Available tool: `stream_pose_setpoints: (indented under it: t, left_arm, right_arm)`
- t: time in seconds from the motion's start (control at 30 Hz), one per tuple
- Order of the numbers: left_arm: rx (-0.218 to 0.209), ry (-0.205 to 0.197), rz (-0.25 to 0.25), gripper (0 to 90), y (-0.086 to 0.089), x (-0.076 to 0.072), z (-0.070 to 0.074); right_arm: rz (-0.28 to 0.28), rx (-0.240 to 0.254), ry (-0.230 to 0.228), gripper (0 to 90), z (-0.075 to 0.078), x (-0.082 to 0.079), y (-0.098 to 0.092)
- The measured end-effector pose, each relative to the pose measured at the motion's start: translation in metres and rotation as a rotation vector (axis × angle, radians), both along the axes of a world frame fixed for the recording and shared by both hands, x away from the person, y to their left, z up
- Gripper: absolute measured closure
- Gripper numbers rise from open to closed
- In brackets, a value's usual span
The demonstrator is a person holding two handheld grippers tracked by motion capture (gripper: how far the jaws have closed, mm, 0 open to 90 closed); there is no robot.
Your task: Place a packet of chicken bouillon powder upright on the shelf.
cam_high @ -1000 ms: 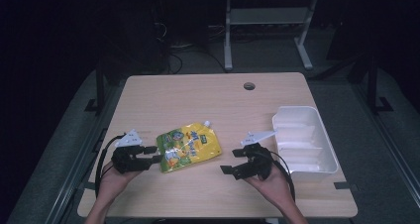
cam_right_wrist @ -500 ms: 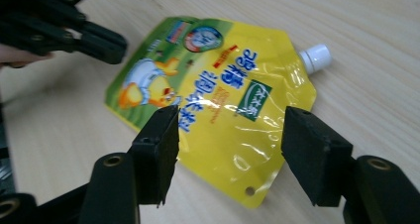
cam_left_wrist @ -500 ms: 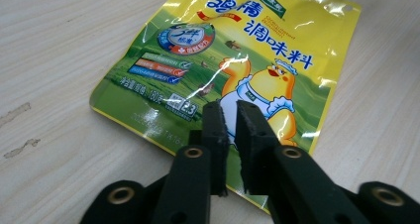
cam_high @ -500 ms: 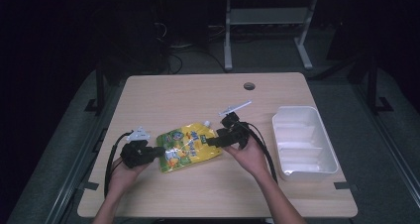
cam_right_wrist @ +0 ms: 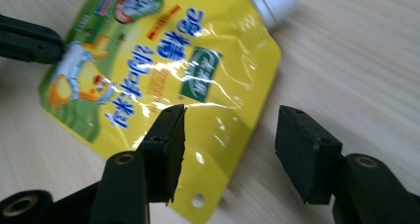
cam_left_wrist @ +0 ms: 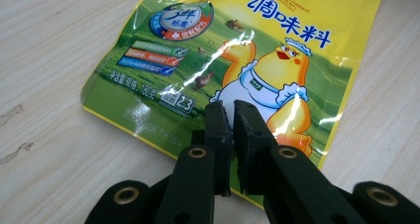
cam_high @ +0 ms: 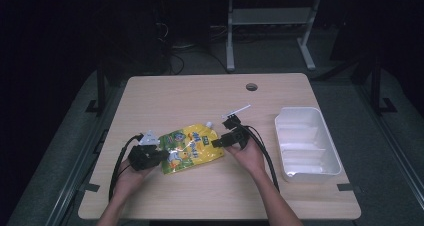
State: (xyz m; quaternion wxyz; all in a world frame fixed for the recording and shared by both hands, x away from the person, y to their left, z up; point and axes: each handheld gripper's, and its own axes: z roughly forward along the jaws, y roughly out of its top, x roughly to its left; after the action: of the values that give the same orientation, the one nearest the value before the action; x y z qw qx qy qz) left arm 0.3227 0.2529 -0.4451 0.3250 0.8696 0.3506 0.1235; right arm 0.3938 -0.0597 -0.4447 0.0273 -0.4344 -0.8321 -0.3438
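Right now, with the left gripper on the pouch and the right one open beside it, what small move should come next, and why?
Probably close the right gripper on the near edge of the pouch. Its jaws stand open astride that edge, one above the foil, one above the table, while the left gripper already pinches the bottom edge, so a second hold would let both lift it.

A pale wood-grain worktop (cam_high: 200, 93) with a round cable hole (cam_high: 251, 87) stands on grey floor (cam_high: 65, 151). Beyond it the room is dark; a white metal frame (cam_high: 270, 21) stands there among loose cables (cam_high: 175, 61).
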Motion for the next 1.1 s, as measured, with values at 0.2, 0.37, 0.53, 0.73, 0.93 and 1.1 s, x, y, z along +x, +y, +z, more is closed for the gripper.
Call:
stream_pose_setpoints:
  t: [0.2,0.37,0.53,0.73,0.93,1.1]
  left_arm:
    - [0.019,0.006,0.003,84.8,-0.003,0.001,-0.003]
    - [0.030,0.002,-0.002,84.9,-0.004,0.001,-0.003]
    - [0.036,0.001,0.001,84.9,-0.005,0.001,-0.004]
    - [0.038,-0.004,0.001,84.9,-0.006,0.001,-0.005]
    - [0.042,-0.021,-0.003,84.8,-0.007,0.000,-0.005]
    - [0.025,-0.019,0.002,79.2,-0.004,0.001,-0.006]
  right_arm:
    - [0.002,0.028,0.036,55.0,-0.011,-0.002,-0.006]
    - [0.022,0.060,0.060,60.3,-0.016,-0.003,-0.006]
    - [0.022,0.086,0.060,63.3,-0.014,-0.005,-0.004]
    - [0.036,0.223,0.093,68.9,-0.009,-0.008,-0.006]
    - [0.045,0.228,0.104,72.3,-0.020,-0.008,0.012]
    - [0.022,0.254,0.090,80.3,-0.022,-0.007,0.012]
